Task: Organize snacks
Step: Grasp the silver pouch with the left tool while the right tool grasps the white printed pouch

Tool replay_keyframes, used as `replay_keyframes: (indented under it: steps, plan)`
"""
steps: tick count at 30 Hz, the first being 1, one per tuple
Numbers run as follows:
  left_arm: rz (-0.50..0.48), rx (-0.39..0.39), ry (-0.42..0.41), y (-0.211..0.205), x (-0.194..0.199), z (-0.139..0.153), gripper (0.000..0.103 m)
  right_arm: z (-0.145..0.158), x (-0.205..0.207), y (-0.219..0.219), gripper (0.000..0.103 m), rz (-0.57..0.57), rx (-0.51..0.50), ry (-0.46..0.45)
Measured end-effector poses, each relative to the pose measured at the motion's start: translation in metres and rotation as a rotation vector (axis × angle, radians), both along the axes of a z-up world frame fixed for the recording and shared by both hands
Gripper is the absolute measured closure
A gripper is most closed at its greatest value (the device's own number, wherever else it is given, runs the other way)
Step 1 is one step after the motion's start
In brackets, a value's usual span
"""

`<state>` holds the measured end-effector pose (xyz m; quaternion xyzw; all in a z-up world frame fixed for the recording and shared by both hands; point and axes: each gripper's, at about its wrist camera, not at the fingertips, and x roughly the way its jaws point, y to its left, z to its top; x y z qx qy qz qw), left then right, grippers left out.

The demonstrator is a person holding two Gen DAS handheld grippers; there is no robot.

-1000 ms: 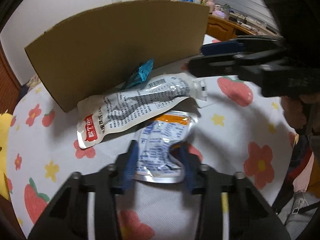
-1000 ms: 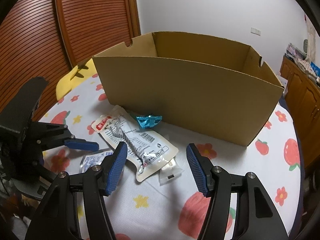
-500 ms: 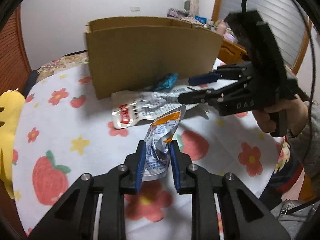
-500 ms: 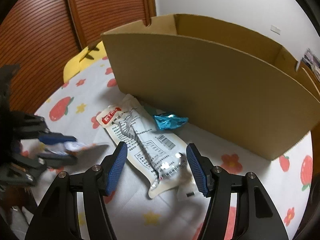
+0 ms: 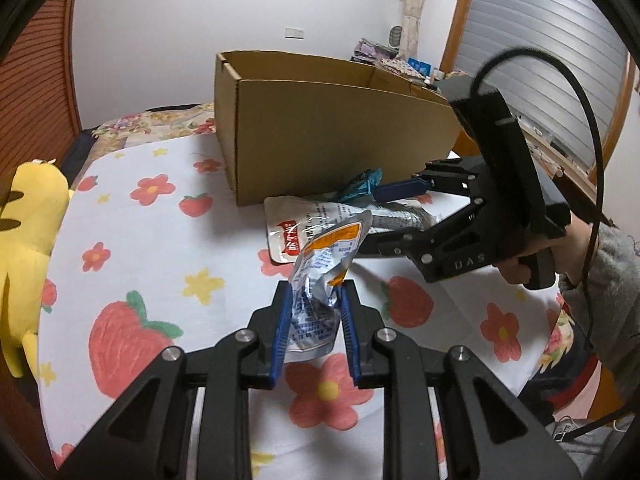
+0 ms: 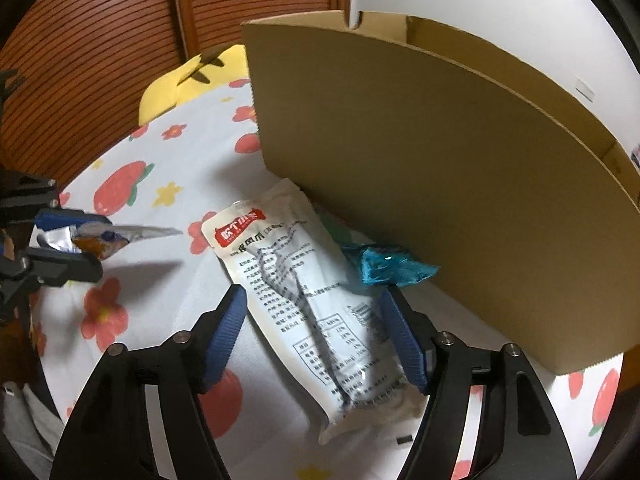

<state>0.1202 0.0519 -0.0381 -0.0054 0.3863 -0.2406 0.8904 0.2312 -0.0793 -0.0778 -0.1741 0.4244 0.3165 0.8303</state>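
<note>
Our left gripper [image 5: 314, 320] clenched the crinkled silver-orange foil pouch [image 5: 326, 264]; our right gripper's [image 6: 320, 340] opening jaws straddled the long white plastic packet [image 6: 308, 300], risking snagging the teal foil wrapper [image 6: 386, 268].

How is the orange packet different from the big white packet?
The orange packet is smaller; the white packet is longer. The orange packet is lifted off the table, pinched in the left gripper; the white packet lies flat on the tablecloth, between the right gripper's opening jaws, not yet gripped. The orange packet is crumpled; the white one is smoother. Both are shiny sealed snacks.
</note>
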Motion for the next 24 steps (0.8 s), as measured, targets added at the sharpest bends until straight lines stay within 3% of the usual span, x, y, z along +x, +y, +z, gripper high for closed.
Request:
replay_keyframes:
  steps: [13,19,21,24]
  plan:
    - [0.031,-0.029,0.005,0.015,0.000,0.000,0.082,-0.012,-0.003,0.025,0.024,0.028,-0.072,-0.046]
    - [0.036,-0.035,0.004,0.017,-0.003,0.001,0.082,-0.015,0.006,0.027,0.023,-0.003,-0.029,-0.018]
    - [0.037,-0.034,0.004,0.017,-0.003,0.001,0.082,-0.016,0.007,0.025,0.027,-0.012,-0.009,0.000]
    - [0.037,-0.035,0.003,0.017,-0.003,0.001,0.082,-0.013,0.001,0.027,0.041,0.009,-0.020,-0.012]
